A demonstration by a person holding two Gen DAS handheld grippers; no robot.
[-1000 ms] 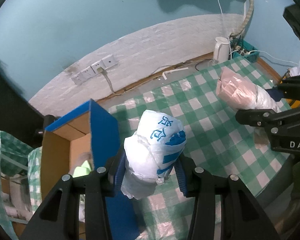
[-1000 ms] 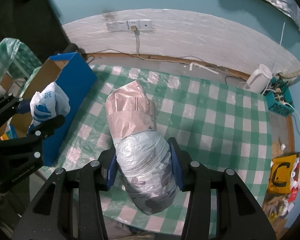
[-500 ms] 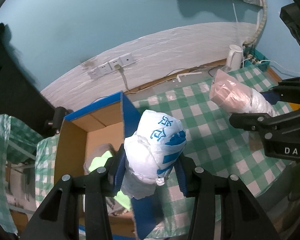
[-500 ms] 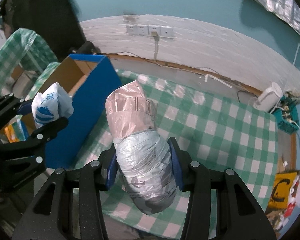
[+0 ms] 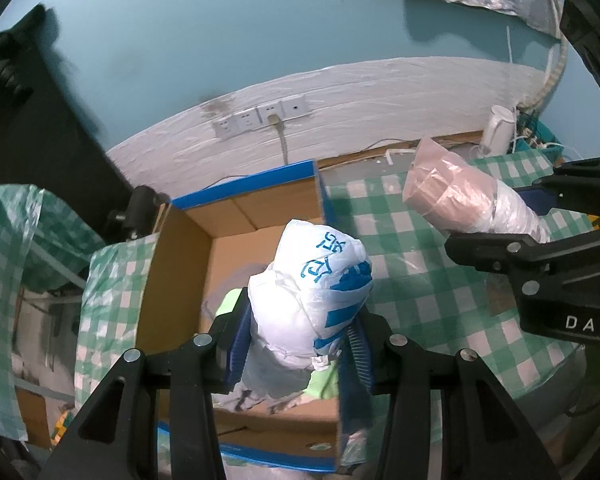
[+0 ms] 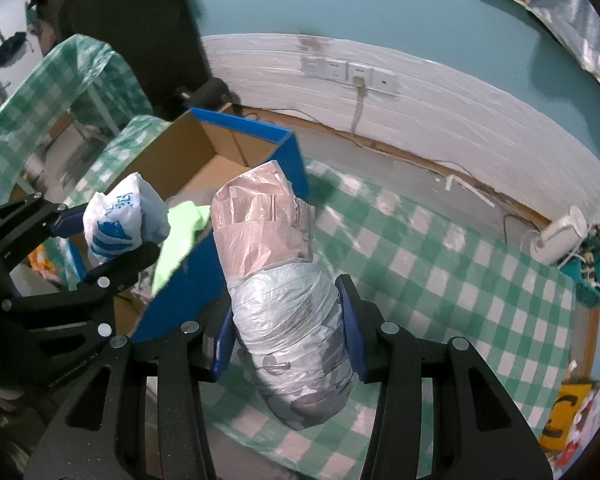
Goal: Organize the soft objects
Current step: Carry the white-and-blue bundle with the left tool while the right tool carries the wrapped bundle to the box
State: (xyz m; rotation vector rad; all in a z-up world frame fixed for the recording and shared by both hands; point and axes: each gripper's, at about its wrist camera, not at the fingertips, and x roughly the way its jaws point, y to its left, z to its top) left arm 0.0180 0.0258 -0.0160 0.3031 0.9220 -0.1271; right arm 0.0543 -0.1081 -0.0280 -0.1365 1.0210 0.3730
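The left gripper (image 5: 300, 344) clamps a white bag (image 5: 312, 300) above the open box (image 5: 180, 280); the right gripper (image 6: 288, 344) clamps a pink-grey bundle (image 6: 276, 276) over the checked table (image 6: 460, 280) beside it.

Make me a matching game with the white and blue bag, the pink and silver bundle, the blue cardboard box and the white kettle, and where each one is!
Things:
1. white plastic bag with blue print
2. pink and silver plastic-wrapped bundle
3. blue cardboard box with a brown inside
4. white electric kettle

Places:
A. by the wall at the far edge of the table
B. held in the right gripper
C. open, with something bright green inside
D. held in the left gripper over the box

Pairs: 1-D, 2-B, 3-C, 4-A
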